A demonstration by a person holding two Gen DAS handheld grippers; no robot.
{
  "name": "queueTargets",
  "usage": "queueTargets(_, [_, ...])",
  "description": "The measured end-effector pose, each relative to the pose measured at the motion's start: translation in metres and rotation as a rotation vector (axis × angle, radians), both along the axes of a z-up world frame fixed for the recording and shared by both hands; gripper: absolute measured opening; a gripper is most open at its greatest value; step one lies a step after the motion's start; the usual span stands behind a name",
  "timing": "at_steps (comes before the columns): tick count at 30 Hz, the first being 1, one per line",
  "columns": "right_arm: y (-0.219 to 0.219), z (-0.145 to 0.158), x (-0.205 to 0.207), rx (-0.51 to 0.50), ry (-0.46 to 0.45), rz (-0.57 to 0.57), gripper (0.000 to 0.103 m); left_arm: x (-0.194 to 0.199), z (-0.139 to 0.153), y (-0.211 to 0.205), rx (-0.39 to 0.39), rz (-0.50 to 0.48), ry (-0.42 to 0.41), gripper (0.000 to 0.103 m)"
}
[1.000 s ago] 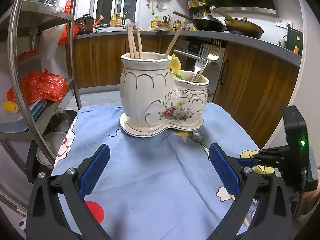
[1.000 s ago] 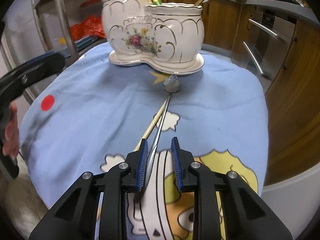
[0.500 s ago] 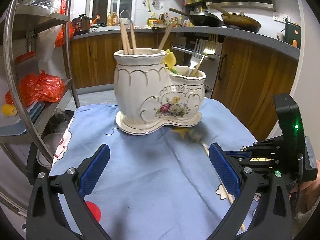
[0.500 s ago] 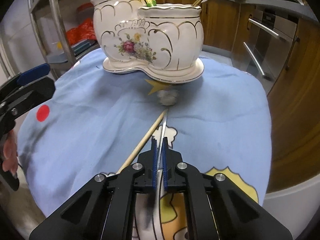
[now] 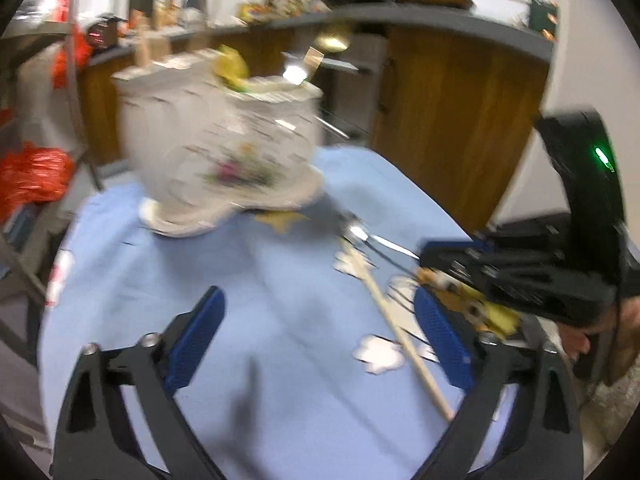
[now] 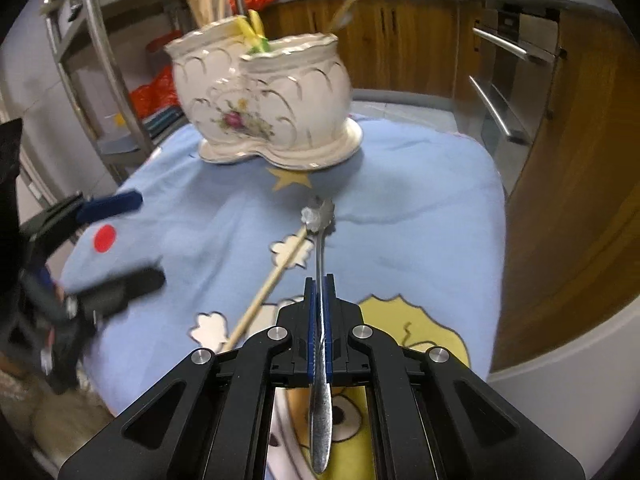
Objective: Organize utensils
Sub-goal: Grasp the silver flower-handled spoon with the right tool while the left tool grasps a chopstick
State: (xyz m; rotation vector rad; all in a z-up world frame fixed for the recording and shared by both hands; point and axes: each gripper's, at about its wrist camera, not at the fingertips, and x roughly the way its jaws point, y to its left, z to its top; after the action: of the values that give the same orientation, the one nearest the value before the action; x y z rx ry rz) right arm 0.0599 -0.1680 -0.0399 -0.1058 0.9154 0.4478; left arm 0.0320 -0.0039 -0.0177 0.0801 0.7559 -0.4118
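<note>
My right gripper (image 6: 319, 284) is shut on the handle of a metal utensil with a flower-shaped head (image 6: 319, 216), lifted just above the blue cloth; it also shows in the left wrist view (image 5: 356, 234). A wooden chopstick (image 6: 268, 286) lies on the cloth beside it, also seen in the left wrist view (image 5: 400, 336). The white floral ceramic utensil holder (image 6: 264, 96) stands at the far side of the table and holds chopsticks and forks. My left gripper (image 5: 320, 340) is open and empty over the cloth, left of the chopstick.
The table is covered by a blue cartoon cloth (image 6: 420, 200). A metal shelf rack (image 6: 100, 60) with red bags stands at the left. Wooden kitchen cabinets (image 6: 400, 40) and an oven (image 6: 512, 80) lie behind and to the right.
My right gripper has closed on the metal utensil and raised it off the cloth. My left gripper has swung to the right; its view is blurred by motion.
</note>
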Motion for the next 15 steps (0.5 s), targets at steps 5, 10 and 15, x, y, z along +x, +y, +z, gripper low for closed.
queueTargets(5, [-0.012,-0.008,0.006,-0.005,0.040,-0.021,0.004,-0.003,-0.019,-0.033,0.065,-0.094,0.077,0.050])
queueTargets(10, [-0.009,-0.012,0.005,-0.009,0.057,0.002,0.004,-0.004,-0.028,-0.044,0.125,-0.130,0.103,0.011])
queueTargets(15, [-0.007,-0.012,0.005,-0.013,0.066,0.013,0.005,-0.010,-0.021,-0.030,0.183,-0.124,0.098,0.000])
